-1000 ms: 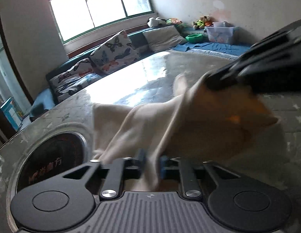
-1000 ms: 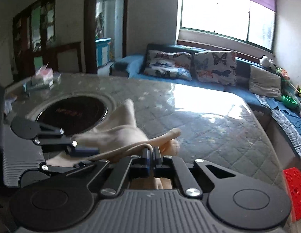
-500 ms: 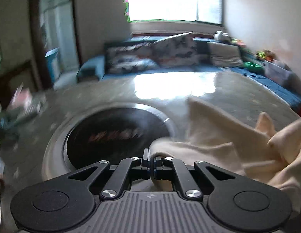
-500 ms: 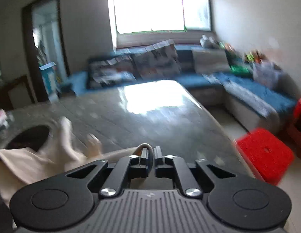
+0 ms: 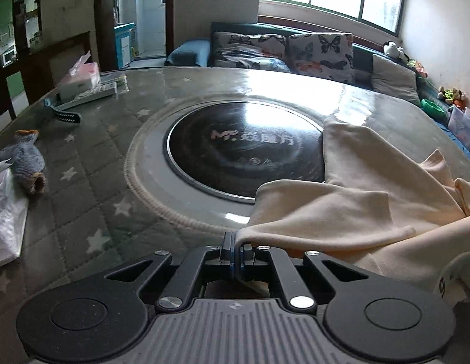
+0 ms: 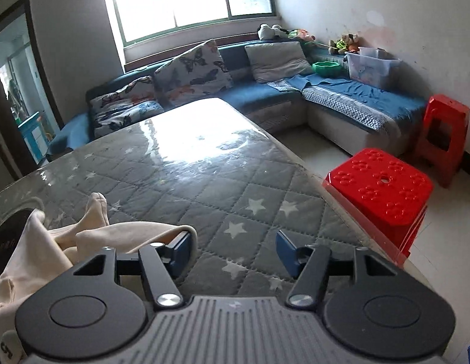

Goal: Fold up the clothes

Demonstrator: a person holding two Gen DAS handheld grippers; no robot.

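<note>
Between the left claw tips, pressed together, sits a pinched edge of the cream garment; soft matte knit, rumpled, folds running off to the right. Right claw jaws opening, blue pads spread wide, nothing between them; a rolled cream hem touches the outer side of its left pad, not gripped. Garment lies bunched on the worktop, one corner draped over the rim of the round black glass hob, which is glossy, with a pale ring and a ribbed cord border around it. Worktop cover is grey quilted fabric with white stars under shiny clear plastic, strong window glare. Ahead of right claw the quilted surface is bare up to the right edge; red plastic stool stands just beyond that edge, taller red stool further back. Left side of worktop: knitted blue-grey sock, white plastic bag, tissue pack, remote near the far edge. Blue sofa with butterfly cushions behind the worktop's far end.
</note>
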